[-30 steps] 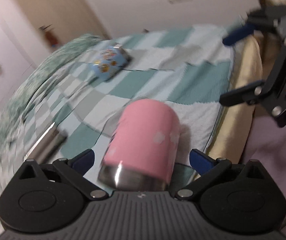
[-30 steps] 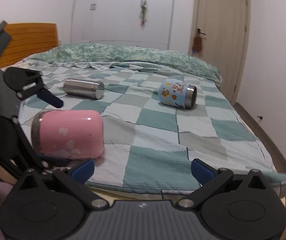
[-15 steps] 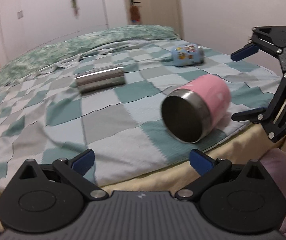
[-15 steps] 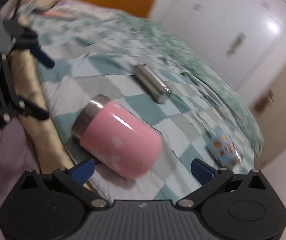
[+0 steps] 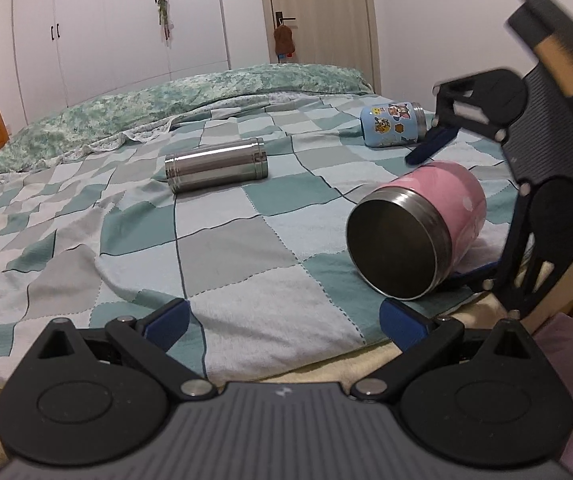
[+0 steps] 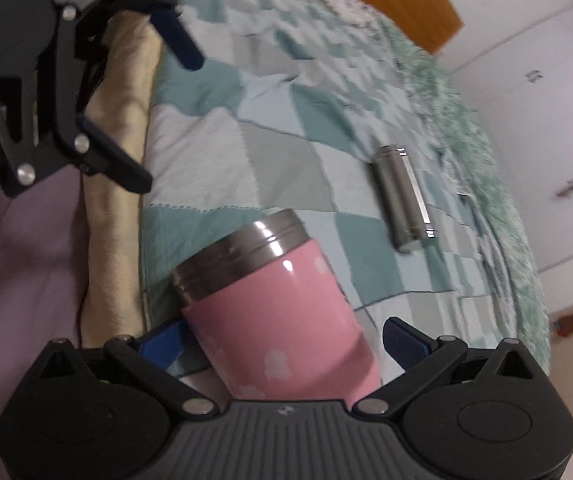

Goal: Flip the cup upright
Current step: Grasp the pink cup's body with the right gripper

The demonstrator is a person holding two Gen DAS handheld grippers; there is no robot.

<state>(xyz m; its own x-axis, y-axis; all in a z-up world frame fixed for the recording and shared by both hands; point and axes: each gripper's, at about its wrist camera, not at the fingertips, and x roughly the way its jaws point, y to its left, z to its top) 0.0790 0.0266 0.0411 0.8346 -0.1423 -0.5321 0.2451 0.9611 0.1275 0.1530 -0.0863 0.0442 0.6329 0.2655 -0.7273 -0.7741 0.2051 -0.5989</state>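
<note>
A pink cup (image 5: 426, 220) with a steel rim lies on its side near the bed's front edge, its open mouth toward the left wrist camera. My right gripper (image 6: 282, 338) is open, with its fingers on either side of the cup's pink body (image 6: 282, 328); a gap shows at the right finger. In the left wrist view the right gripper (image 5: 446, 216) straddles the cup from the right. My left gripper (image 5: 282, 320) is open and empty, low at the bed edge, left of the cup. It also shows in the right wrist view (image 6: 158, 112).
A steel cylinder cup (image 5: 216, 165) lies on its side mid-bed. A blue sticker-covered cup (image 5: 392, 124) lies on its side farther back right. The checkered quilt (image 5: 226, 248) covers the bed. A purple cloth (image 6: 26, 280) is beside the bed edge.
My right gripper has moved in so its fingers now bracket the pink cup. My left gripper has backed away to the left, leaving the cup.
</note>
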